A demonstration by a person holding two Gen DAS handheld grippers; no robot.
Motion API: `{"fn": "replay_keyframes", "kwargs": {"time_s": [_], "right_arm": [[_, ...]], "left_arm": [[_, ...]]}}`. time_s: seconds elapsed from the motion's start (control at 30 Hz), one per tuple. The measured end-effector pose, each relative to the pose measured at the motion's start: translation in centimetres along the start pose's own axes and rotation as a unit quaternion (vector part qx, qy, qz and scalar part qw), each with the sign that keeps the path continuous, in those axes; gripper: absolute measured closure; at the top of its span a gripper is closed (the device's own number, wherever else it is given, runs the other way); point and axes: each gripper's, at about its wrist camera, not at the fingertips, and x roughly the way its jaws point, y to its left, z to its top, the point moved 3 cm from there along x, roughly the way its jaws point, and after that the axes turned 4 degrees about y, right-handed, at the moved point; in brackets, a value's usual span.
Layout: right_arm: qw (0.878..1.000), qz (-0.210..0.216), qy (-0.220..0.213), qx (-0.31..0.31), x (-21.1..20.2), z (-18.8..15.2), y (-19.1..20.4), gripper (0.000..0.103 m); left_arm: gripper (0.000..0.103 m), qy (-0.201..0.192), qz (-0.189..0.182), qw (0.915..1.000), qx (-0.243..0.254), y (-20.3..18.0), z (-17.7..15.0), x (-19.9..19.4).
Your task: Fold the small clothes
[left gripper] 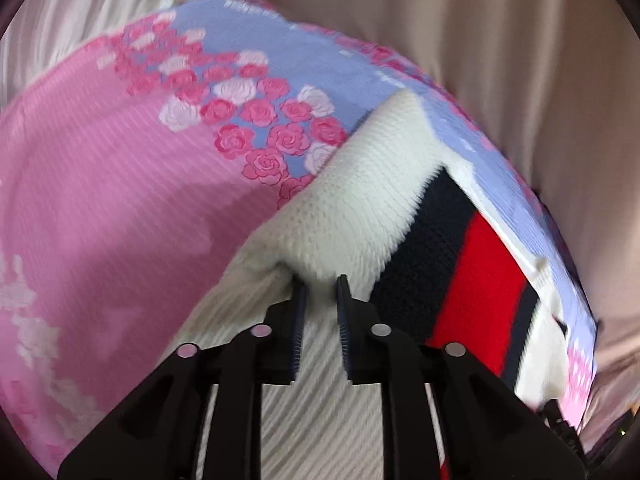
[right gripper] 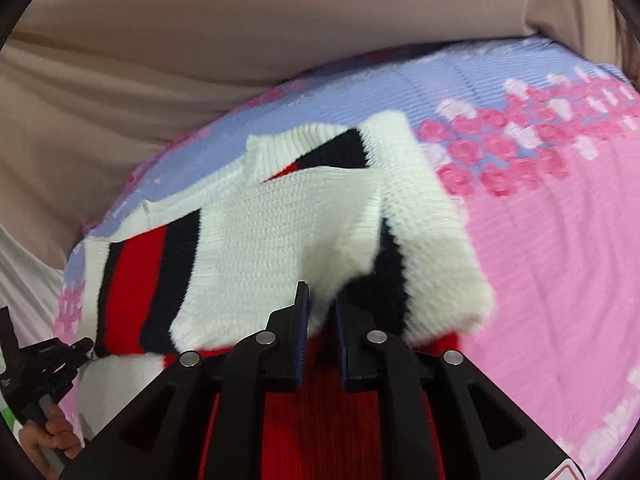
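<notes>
A small white knit sweater (right gripper: 276, 220) with black and red stripes lies partly folded on a pink and lilac rose-print cover (right gripper: 540, 248). My right gripper (right gripper: 321, 304) is shut on a bunched white and black fold of it and holds that fold lifted. My left gripper (left gripper: 321, 288) is shut on a white knit edge of the same sweater (left gripper: 360, 184), whose black and red stripes run off to the right. In the right wrist view the left gripper (right gripper: 48, 364) shows at the lower left, held in a hand.
The rose-print cover (left gripper: 120, 200) spreads wide to the left in the left wrist view. Beige fabric (right gripper: 240, 40) rises behind the cover, and white fabric (left gripper: 80, 12) hangs at the far left.
</notes>
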Motion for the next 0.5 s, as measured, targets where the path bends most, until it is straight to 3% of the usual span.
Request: {"fn": "replay_keyframes", "kwargs": {"time_s": [0.03, 0.1, 0.17, 0.27, 0.4, 0.5], "right_arm": [[1.000, -0.002, -0.010, -0.005, -1.7, -0.8, -0.1, 0.087], [1.000, 0.000, -0.012, -0.015, -4.8, -3.2, -0.4, 0.083], [1.000, -0.001, 0.000, -0.025, -7.5, -6.0, -0.9, 0.075], [0.998, -0.016, 0.035, -0.051, -11.3, -11.7, -3.5, 0.063], [0.993, -0.033, 0.096, -0.066, -14.4, -19.2, -5.9, 0.059], [0.989, -0.030, 0.141, -0.044, -14.4, -23.2, -7.4, 0.058]], "left_arm": [[0.077, 0.001, -0.003, 1.0000, 0.009, 0.2, -0.7, -0.9], [0.056, 0.002, -0.004, 0.9995, 0.032, 1.1, -2.7, -2.9], [0.046, 0.011, 0.006, 0.9985, 0.053, 2.6, -5.3, -4.7], [0.040, 0.039, 0.027, 0.9966, 0.067, 6.0, -9.7, -6.7], [0.035, 0.076, 0.061, 0.9940, 0.048, 11.2, -14.8, -8.8], [0.033, 0.098, 0.082, 0.9914, 0.031, 13.6, -17.7, -9.6]]}}
